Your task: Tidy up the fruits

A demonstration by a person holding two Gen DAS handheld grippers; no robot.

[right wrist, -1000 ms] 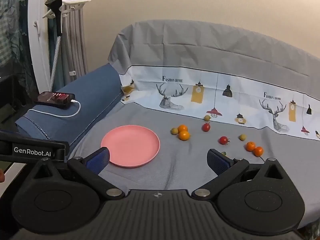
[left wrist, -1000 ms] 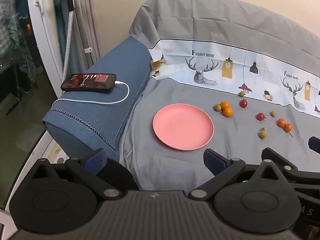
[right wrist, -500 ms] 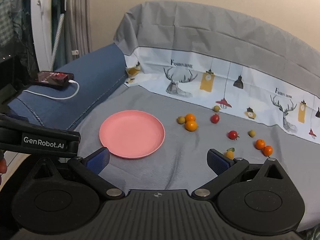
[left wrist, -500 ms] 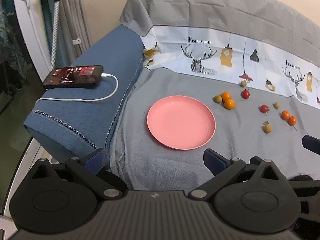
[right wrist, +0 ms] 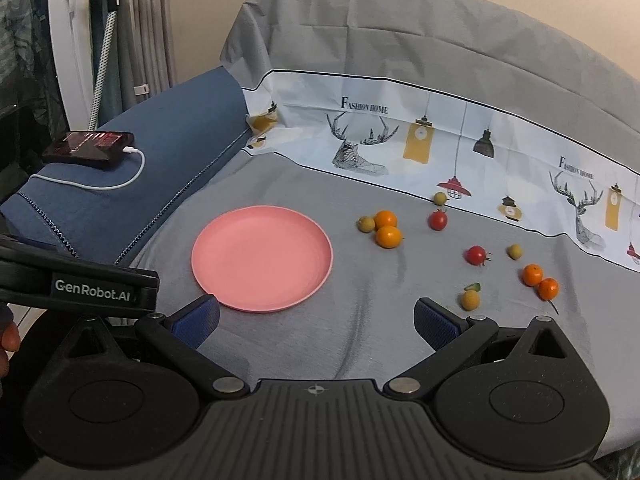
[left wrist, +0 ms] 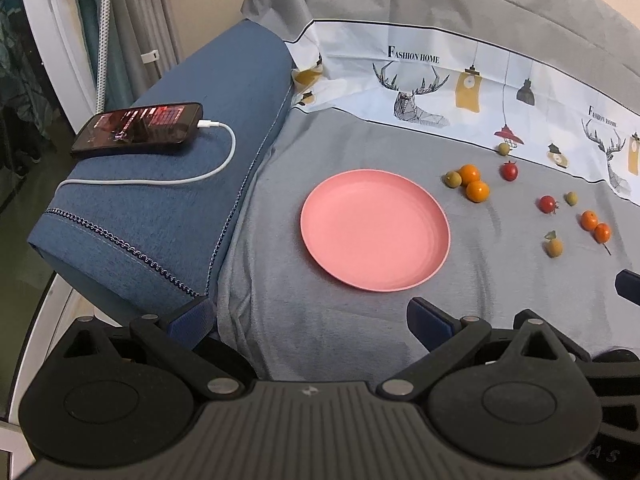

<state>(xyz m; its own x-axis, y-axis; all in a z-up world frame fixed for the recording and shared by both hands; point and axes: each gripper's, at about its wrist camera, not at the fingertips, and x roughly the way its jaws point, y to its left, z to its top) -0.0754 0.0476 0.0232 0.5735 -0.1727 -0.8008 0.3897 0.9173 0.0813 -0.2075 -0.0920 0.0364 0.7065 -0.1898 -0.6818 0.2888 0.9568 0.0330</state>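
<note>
A pink plate [left wrist: 375,230] lies bare on a grey cloth-covered sofa seat [left wrist: 280,280], with the left tongs [left wrist: 308,314] spread wide and holding nothing in the foreground, one blue-padded finger [left wrist: 191,316] by the blue armrest [left wrist: 168,216] and the other just short of the plate's near rim. To the plate's right, small fruits are scattered: two oranges [left wrist: 474,184] touching a green fruit [left wrist: 452,179], two red tomatoes [left wrist: 509,171], another pair of oranges [left wrist: 595,226], and a yellowish fruit with a leaf [left wrist: 553,246]. A lit phone [left wrist: 138,127] rests on the armrest, a white cable [left wrist: 192,176] plugged into it.
</note>
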